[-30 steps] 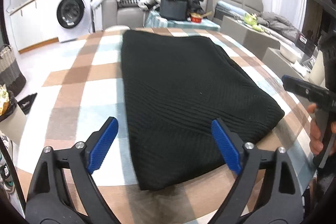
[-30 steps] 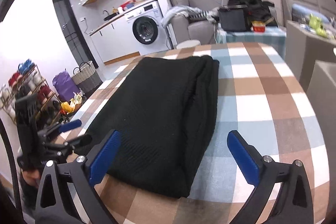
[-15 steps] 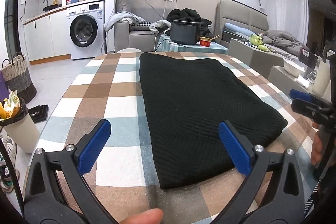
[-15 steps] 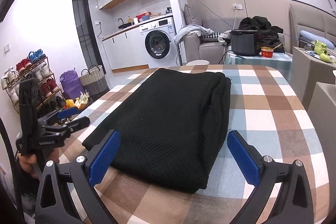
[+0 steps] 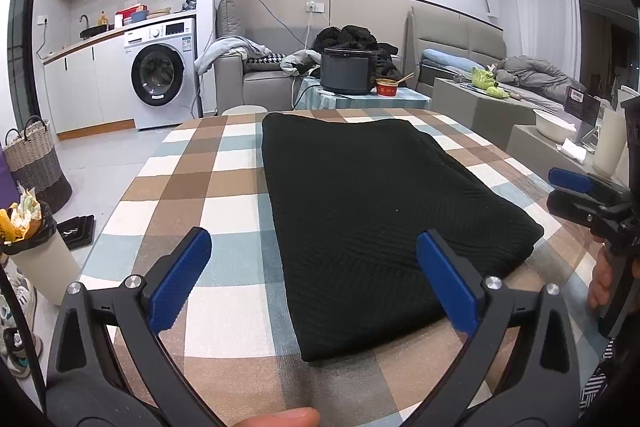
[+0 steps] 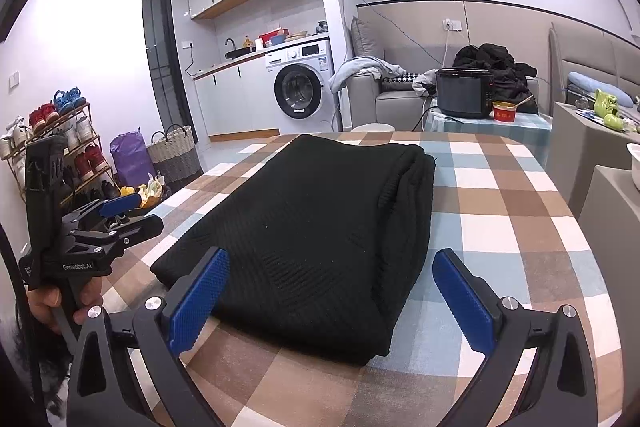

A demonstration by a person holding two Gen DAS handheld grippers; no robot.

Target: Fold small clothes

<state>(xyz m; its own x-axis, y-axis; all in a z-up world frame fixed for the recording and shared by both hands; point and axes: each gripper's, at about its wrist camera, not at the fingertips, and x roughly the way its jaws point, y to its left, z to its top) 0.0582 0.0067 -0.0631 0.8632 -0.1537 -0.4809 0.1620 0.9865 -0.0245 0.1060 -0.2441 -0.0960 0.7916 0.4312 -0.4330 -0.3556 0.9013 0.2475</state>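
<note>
Folding comes next, I think, because the black knit (image 5: 376,211) lies flat in a long, thick strip down the middle of the checked table (image 5: 224,211), from six o'clock up to twelve o'clock. The left gripper (image 5: 316,283) has just been opening and its jaws now stand wide, with nothing between them, hanging just short of the near end of the knit. The right gripper (image 6: 332,295) is wide too and holds nothing, and the knit's near right corner sits just past it. To do this step well, each gripper should go low to one near corner, one at seven o'clock and one at five o'clock. They should pinch all the layers, lift together, and lay the near end over the far end so the edges match.
</note>
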